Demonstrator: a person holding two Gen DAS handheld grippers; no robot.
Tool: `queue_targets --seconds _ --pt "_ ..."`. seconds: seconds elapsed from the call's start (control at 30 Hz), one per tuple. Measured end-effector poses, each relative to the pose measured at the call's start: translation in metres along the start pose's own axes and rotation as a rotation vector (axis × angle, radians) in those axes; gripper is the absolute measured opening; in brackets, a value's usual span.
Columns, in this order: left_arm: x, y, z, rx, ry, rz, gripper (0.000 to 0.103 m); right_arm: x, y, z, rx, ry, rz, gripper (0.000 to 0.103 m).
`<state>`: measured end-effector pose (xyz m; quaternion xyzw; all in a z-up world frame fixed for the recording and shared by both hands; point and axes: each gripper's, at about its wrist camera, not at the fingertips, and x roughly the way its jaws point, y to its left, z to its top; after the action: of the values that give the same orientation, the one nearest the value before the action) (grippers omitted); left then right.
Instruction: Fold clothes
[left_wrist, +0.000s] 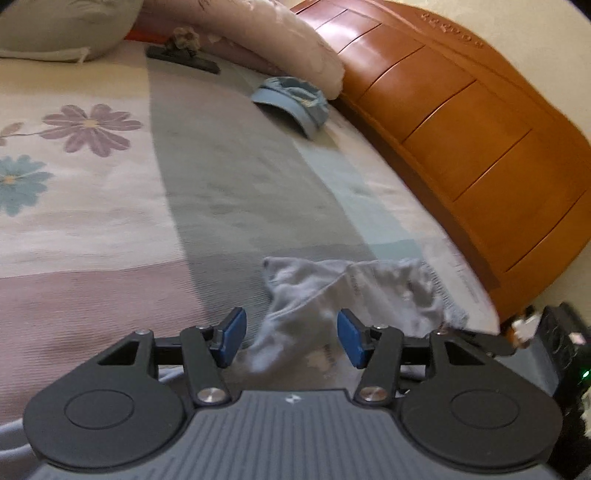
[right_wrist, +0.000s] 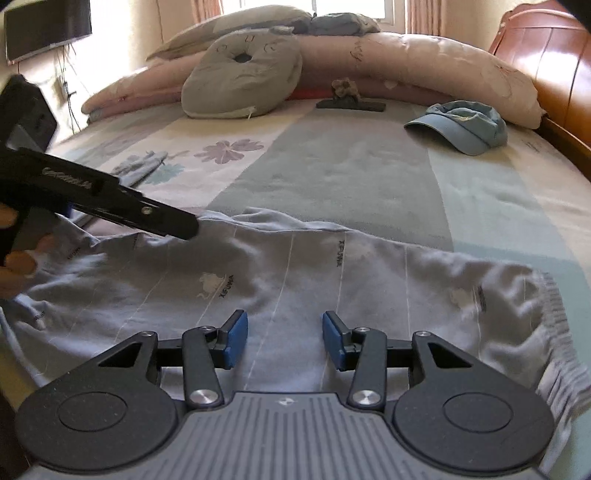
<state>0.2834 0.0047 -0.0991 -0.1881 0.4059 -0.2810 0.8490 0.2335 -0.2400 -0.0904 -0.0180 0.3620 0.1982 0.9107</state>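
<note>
A light grey-blue garment (right_wrist: 295, 266) with thin white lines and small printed logos lies spread across the near edge of the bed, its ribbed waistband (right_wrist: 561, 325) at the right. My right gripper (right_wrist: 282, 338) is open just above the garment's middle, holding nothing. My left gripper (left_wrist: 291, 338) is open, with a bunched part of the same garment (left_wrist: 332, 295) lying between and beyond its blue pads. In the right wrist view the left gripper (right_wrist: 184, 225) reaches in from the left over the garment's far left edge.
The bed carries a flowered cover (right_wrist: 351, 173), a blue cap (right_wrist: 461, 125), a grey ring cushion (right_wrist: 243, 77), rolled pink bedding (right_wrist: 424, 62) and a dark clip-like object (right_wrist: 351, 103). A wooden headboard (left_wrist: 480, 122) runs along the right. A wall television (right_wrist: 48, 26) hangs at the left.
</note>
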Motion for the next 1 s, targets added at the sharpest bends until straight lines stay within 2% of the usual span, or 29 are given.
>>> queue_targets --seconds 0.13,0.33,0.43,0.5,0.77,0.93,1.0 --pt "0.002 -0.008 0.0 0.007 0.01 -0.061 0.059 -0.002 0.0 -0.005 0.012 -0.007 -0.002 0.053" --pt "-0.003 -0.027 -0.007 0.028 -0.02 -0.089 0.06 -0.004 0.003 -0.008 -0.003 -0.016 -0.009 0.056" --pt "-0.002 -0.035 -0.012 0.058 -0.012 -0.124 0.061 -0.005 0.001 -0.01 0.008 -0.022 -0.007 0.057" --pt "0.004 -0.037 -0.013 0.068 0.005 -0.119 0.062 -0.006 0.001 -0.011 0.009 -0.021 -0.008 0.057" --pt "0.032 -0.023 0.01 -0.009 0.025 -0.093 0.063 -0.012 0.003 -0.012 0.01 -0.025 -0.034 0.057" --pt "0.06 0.0 0.035 -0.148 0.095 -0.151 0.068 -0.017 0.0 -0.014 0.025 -0.041 -0.042 0.057" --pt "0.068 0.01 0.049 -0.201 0.095 -0.179 0.068 -0.019 -0.001 -0.014 0.029 -0.048 -0.044 0.057"
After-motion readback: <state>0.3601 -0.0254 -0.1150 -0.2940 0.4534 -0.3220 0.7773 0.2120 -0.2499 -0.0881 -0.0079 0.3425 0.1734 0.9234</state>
